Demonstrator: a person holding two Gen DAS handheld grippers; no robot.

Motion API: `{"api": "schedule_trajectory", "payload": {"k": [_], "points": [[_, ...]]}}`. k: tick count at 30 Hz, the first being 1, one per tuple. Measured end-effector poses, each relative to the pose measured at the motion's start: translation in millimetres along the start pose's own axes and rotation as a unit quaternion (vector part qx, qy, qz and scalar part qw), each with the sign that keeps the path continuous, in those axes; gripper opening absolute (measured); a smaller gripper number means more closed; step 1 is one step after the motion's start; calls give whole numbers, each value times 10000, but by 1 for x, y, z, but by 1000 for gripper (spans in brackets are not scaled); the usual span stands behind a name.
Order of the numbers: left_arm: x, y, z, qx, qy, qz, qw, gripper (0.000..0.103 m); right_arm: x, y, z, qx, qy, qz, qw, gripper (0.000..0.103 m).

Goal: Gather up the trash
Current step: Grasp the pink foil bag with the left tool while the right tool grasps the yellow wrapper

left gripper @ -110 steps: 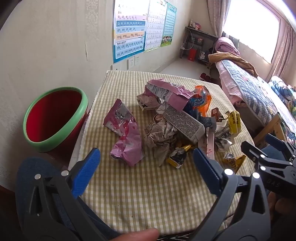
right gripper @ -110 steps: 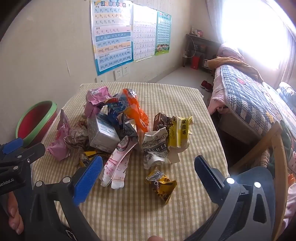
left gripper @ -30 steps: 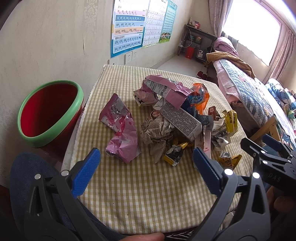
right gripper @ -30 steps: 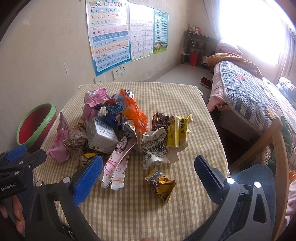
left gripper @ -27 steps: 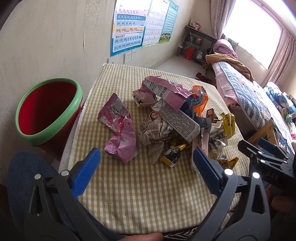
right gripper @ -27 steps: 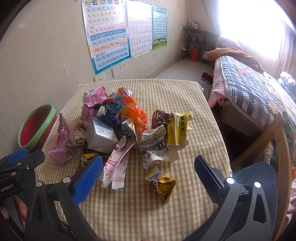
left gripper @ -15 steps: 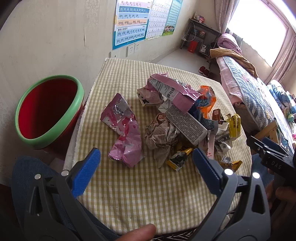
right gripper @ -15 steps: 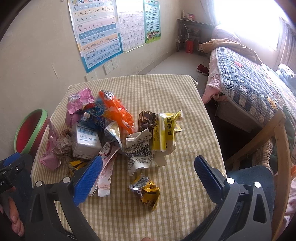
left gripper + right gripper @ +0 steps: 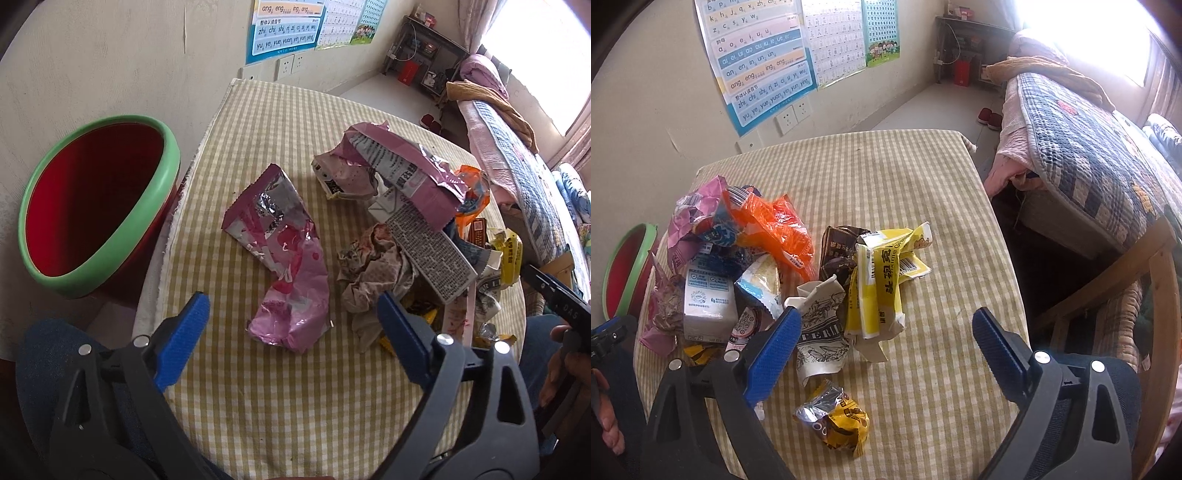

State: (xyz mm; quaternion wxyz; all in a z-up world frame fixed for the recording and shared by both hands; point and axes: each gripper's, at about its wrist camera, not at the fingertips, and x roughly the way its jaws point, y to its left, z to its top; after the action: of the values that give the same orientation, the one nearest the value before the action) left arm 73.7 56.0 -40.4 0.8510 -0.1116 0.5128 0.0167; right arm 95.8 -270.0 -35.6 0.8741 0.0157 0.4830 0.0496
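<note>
- Left gripper [image 9: 291, 325] and right gripper [image 9: 886, 332]: both spread wide, holding nothing.
- Pink foil wrapper [image 9: 284, 266] lies on the checked tablecloth [image 9: 295, 398], near the red bin [image 9: 92, 206].
- Probably light, crinkly, slippery; pinch a crumpled fold.

Left gripper [image 9: 291, 325] and right gripper [image 9: 886, 336]: black plastic frames, ribbed blue finger pads [image 9: 181, 339], silver screws; bare skin visible.
</note>
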Motion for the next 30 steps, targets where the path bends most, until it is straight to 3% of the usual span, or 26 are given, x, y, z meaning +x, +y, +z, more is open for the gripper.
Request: {"api": "schedule_trajectory", "payload": {"k": [3,7,13,17,20,25,30], "points": [[11,2,2,22,135,41,9999,81,8,0,4,-13,90,36,10000,81],[24,7,5,-45,301,15,9995,72,16,-2,6,0,132,16,9999,79],[42,11,12,-119,461,-36,9989,67,29,-4,8,19,253,110,9996,73],[51,14,14,-134,533,-102,9984,50,35,-4,9,24,325,151,9994,65],[54,13,12,-78,570,-128,9983,33,37,-5,8,10,360,126,9993,51],[48,11,10,-16,483,-162,9987,24,36,-6,6,3,355,166,9992,35],[35,8,7,98,326,-213,9992,20,30,-8,5,50,323,203,9993,33]]}}
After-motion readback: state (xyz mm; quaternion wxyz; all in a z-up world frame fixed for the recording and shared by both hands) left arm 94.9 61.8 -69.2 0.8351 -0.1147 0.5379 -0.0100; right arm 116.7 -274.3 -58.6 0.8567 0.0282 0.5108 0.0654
